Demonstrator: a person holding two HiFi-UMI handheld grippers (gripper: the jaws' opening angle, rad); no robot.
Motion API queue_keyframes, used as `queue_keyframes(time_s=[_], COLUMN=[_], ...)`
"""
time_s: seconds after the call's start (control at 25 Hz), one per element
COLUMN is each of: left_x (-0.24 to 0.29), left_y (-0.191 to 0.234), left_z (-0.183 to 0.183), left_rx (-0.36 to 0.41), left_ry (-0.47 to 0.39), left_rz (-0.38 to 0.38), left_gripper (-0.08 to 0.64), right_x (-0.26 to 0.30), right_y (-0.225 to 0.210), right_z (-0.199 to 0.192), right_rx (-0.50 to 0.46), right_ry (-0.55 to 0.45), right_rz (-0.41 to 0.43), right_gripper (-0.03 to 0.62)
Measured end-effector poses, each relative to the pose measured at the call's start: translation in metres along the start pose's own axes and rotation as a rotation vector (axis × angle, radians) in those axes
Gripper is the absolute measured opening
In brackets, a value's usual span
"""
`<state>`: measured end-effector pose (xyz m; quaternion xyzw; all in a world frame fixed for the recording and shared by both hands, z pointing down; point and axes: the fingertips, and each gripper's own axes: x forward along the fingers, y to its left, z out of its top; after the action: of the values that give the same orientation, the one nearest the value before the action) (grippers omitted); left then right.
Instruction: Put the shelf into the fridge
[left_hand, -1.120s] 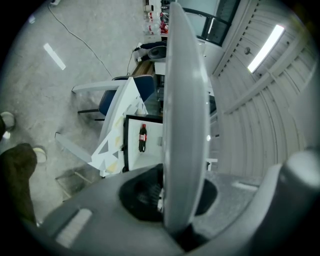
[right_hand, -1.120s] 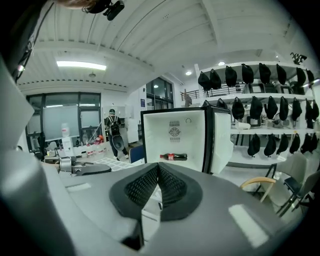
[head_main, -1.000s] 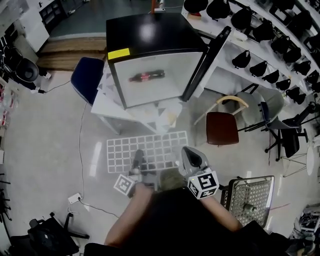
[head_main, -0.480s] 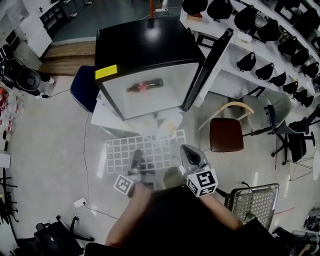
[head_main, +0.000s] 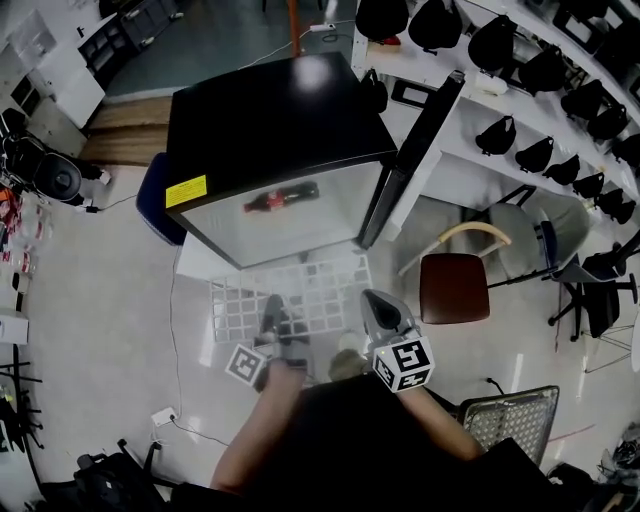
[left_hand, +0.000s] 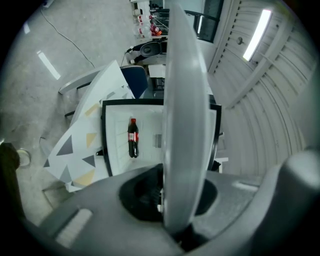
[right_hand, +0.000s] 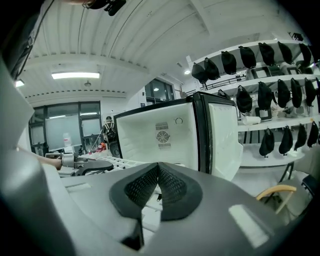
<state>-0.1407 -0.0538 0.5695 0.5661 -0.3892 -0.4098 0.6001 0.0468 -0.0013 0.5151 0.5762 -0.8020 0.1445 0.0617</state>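
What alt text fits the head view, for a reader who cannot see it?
Seen from above, a person holds a white wire grid shelf between the left gripper and right gripper, before a small black fridge with its door open. A dark cola bottle with a red label lies inside; a brown chair stands at the right.
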Motion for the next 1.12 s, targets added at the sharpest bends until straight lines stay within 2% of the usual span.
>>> queue_keyframes(time_s=[0.28,0.64,0.88,1.12], left_x=[0.043,0.091,0.104,0.109], left_y=[0.002,0.007,0.008,0.014], left_z=[-0.015,-0.038,-0.038,-0.023], left_rx=[0.026,0.064,0.050,0.017], left_ry=[-0.030,-0.054,-0.043,-0.059], left_rz=[0.004,0.004,0.001,-0.013], left_gripper=[0.037,0.038,0.037,0.037], right_x=[0.019,0.038,0.043,0.050], right_y=[-0.039,-0.076,-0.077,-0.075], right_z=[0.015,0.012,0.019,0.010], right_rx=[0.008,0.000,-0.008,-0.006], right_ry=[-0.025,-0.032,-0.048,-0.008], right_rz=[0.033,0.061,0.044,0.037], right_gripper=[0.000,0.000,0.000,0.000])
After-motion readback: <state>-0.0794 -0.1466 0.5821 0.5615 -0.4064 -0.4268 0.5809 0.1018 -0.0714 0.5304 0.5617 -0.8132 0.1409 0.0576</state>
